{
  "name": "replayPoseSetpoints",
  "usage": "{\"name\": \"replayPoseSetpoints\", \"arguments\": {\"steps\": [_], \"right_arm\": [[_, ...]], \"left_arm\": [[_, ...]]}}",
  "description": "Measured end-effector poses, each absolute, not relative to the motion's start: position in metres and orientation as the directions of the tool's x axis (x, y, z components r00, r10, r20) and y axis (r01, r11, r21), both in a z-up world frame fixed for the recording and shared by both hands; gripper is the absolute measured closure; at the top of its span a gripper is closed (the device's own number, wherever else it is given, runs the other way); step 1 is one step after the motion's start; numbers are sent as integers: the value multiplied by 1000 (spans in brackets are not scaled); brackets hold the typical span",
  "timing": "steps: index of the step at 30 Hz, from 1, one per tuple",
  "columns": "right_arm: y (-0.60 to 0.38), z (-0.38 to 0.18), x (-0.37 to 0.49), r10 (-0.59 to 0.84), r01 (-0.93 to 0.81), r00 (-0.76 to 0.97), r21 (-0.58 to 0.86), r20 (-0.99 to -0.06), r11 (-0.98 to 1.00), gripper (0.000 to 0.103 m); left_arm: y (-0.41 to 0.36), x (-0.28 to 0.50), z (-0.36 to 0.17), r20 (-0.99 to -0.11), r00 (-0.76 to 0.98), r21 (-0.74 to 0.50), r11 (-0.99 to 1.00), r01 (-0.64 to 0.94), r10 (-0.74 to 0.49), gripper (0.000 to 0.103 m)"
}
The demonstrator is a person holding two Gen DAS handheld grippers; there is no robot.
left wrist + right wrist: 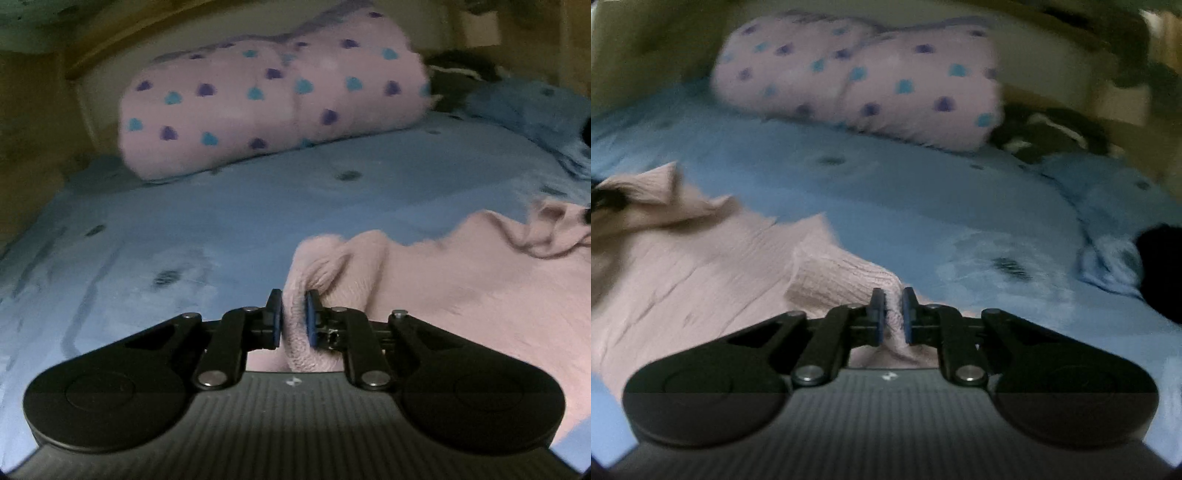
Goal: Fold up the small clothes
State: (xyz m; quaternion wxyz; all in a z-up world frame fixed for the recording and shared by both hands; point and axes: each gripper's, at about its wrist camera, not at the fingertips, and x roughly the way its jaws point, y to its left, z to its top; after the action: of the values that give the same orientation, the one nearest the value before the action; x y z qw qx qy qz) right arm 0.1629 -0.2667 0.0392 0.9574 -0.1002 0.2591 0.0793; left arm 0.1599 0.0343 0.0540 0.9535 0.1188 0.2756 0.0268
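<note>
L gripper [293, 314] fingers clamped on pale pink ribbed knit garment [461, 295]. R gripper [894, 314] fingers pinch its other edge. Garment lies on blue bed sheet [221, 214].

1. You are pinching a pale pink garment [461, 295] of soft ribbed knit cloth, matt and slightly fuzzy.
2. Your left gripper [293, 317] is showing matt black plastic arms, shiny metal rivets and blue pads [309, 321].
3. The blue bedsheet [221, 221] is looking like smooth matt cloth.
4. The heart-print pillow [273, 99] is looking fleecy.
5. The frame behind [110, 40] is looking like wood.
</note>
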Motion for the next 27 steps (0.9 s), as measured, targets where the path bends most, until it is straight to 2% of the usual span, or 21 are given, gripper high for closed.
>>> {"name": "replayPoseSetpoints", "arguments": {"steps": [4,8,10,11,12,14,15,16,17,18,27], "right_arm": [[-294,35,176,-56,-6,866,-123,-497,992,89],[-318,27,183,-115,82,822,-84,-558,993,88],[-323,29,181,-85,78,819,-36,-568,996,88],[-323,31,181,-56,63,820,-8,-570,998,88],[-321,34,180,-18,38,820,24,-573,999,88],[-319,37,177,34,10,811,72,-584,997,88],[-319,38,176,50,9,807,95,-589,995,81],[-319,39,174,64,6,803,115,-592,993,74],[-320,39,172,79,6,801,141,-593,990,63],[-320,40,170,92,8,803,166,-589,986,59],[-326,40,170,199,2,783,322,-590,947,59]], "left_arm": [[52,168,51,-531,827,273,961,-41,186,84],[68,168,56,-556,805,228,969,-93,208,77],[80,166,60,-578,801,133,986,-98,158,71],[86,166,62,-587,799,81,992,-100,129,65],[89,164,63,-593,797,51,993,-102,112,59],[96,162,64,-598,797,4,994,-106,87,53],[96,160,64,-598,797,-5,994,-111,86,52],[99,160,63,-599,796,-15,993,-118,86,51],[101,161,62,-602,794,-23,992,-123,85,51],[103,161,61,-606,791,-32,991,-128,82,51],[115,170,48,-639,769,-155,981,-120,-7,50]]}}
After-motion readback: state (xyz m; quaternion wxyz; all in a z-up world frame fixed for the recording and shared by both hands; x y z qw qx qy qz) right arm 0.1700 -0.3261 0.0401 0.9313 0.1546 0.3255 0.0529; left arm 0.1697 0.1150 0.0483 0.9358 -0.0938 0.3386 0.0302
